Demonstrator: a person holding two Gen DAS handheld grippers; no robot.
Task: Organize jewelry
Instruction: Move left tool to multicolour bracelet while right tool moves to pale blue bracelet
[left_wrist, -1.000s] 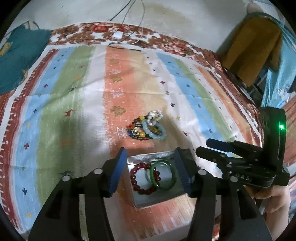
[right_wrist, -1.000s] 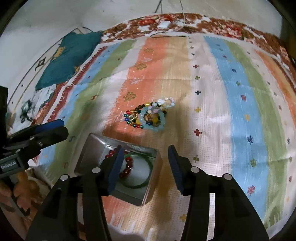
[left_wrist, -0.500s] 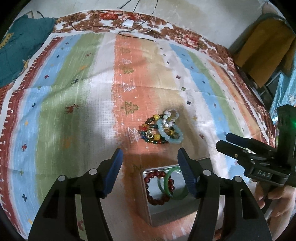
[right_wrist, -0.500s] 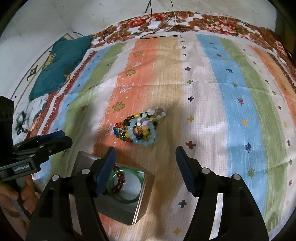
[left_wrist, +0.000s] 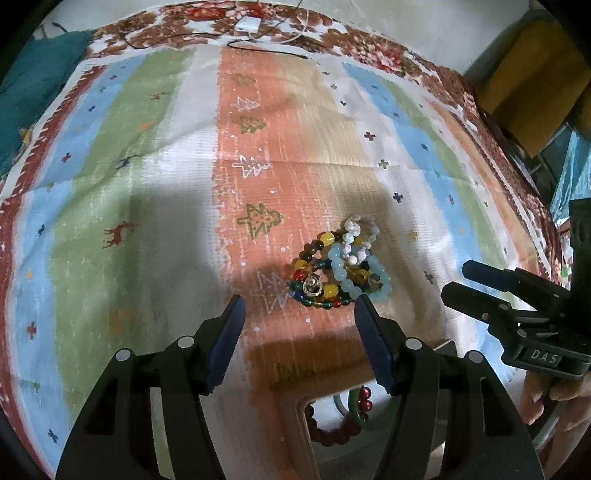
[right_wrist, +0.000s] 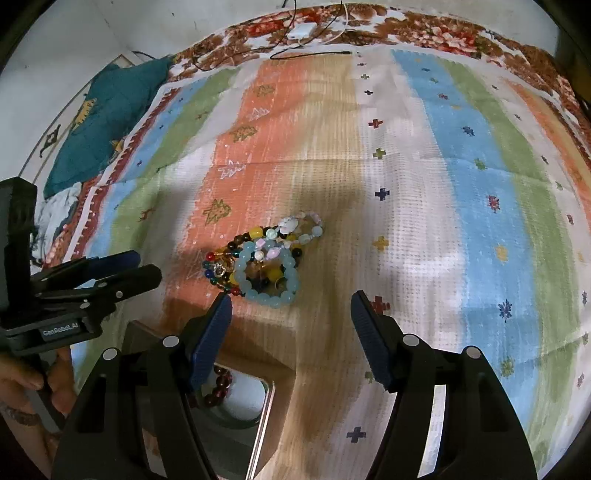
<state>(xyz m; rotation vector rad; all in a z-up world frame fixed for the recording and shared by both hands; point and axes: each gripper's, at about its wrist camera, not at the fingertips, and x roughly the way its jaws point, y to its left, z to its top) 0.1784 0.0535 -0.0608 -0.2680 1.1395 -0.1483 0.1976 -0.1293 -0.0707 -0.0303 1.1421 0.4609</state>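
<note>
Lying heaped on a striped cloth (left_wrist: 155, 192), a tangle of beaded bracelets (left_wrist: 338, 271) mixes pale blue, yellow, red, green and white beads. "DAS" reads on the right gripper (right_wrist: 290, 334) and "GenRobot.AI" on the left gripper (left_wrist: 297, 339), each seen from the other's camera. Both grippers hang just short of the heap, jaws parted and holding nothing. A metal tin (right_wrist: 264, 424), nearer the grippers than the heap, holds a dark red bead bracelet (left_wrist: 334, 434) and a green bangle (left_wrist: 354, 410).

"DAS" on right gripper (left_wrist: 491, 291); "GenRobot.AI" on left gripper (right_wrist: 122, 269)
</note>
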